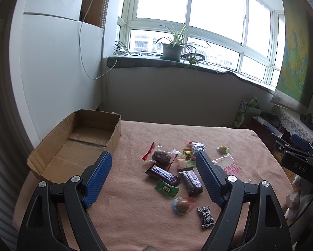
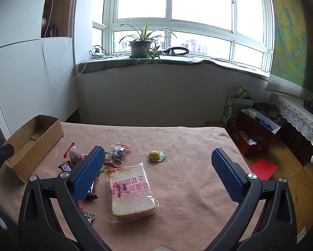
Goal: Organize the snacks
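Left gripper: wide open, blue ribbed pads well apart, black arms spread in a V, raised above the pink cloth and touching nothing. Right gripper: likewise wide open above the cloth, blue pads far apart, nothing between them. Also seen at the right edge of the left view, beside the cloth.

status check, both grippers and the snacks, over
Left gripper open, empty, above the snack pile. Right gripper open, over the bread pack. Cardboard box empty, snacks all on the cloth. Nothing blocking.
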### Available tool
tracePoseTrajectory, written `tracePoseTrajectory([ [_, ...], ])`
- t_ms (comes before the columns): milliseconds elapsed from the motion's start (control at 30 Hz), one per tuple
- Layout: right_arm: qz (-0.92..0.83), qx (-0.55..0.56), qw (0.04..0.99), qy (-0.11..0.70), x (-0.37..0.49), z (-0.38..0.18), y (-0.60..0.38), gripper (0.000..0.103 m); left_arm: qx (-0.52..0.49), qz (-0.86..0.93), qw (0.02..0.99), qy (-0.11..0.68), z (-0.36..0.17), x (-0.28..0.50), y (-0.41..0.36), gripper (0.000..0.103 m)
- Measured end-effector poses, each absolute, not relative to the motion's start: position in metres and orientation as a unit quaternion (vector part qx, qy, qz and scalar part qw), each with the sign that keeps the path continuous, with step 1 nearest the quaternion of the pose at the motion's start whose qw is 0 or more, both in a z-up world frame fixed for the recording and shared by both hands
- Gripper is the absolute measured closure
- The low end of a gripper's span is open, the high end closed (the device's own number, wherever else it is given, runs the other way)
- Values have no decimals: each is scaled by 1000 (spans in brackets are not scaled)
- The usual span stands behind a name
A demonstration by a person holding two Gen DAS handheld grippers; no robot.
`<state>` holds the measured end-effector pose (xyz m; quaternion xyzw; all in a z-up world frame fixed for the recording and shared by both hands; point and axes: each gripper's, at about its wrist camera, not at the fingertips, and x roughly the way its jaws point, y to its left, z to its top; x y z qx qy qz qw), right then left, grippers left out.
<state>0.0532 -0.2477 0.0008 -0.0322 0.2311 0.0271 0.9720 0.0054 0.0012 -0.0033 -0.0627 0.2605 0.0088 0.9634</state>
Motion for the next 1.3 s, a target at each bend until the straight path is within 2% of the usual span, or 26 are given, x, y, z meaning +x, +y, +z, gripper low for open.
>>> tracePoseTrajectory([
  [567,44,-1,968,248,66,-18,-262,0,-76,-31,952,296,-21,23,-16,21],
  [800,98,27,950,296,88,-43,-279,0,-111,-101,927,343,-46,43,-39,21],
  [1033,173,115,906,370,110,-76,-288,2,-137,-164,898,384,-70,61,-67,23],
  [1067,181,123,896,385,112,-80,-289,6,-143,-172,894,389,-72,62,-70,23],
  [1233,205,161,864,431,127,-100,-295,12,-161,-197,872,419,-85,74,-79,40],
  [1300,211,168,855,443,131,-107,-295,18,-163,-208,864,427,-90,76,-83,41],
])
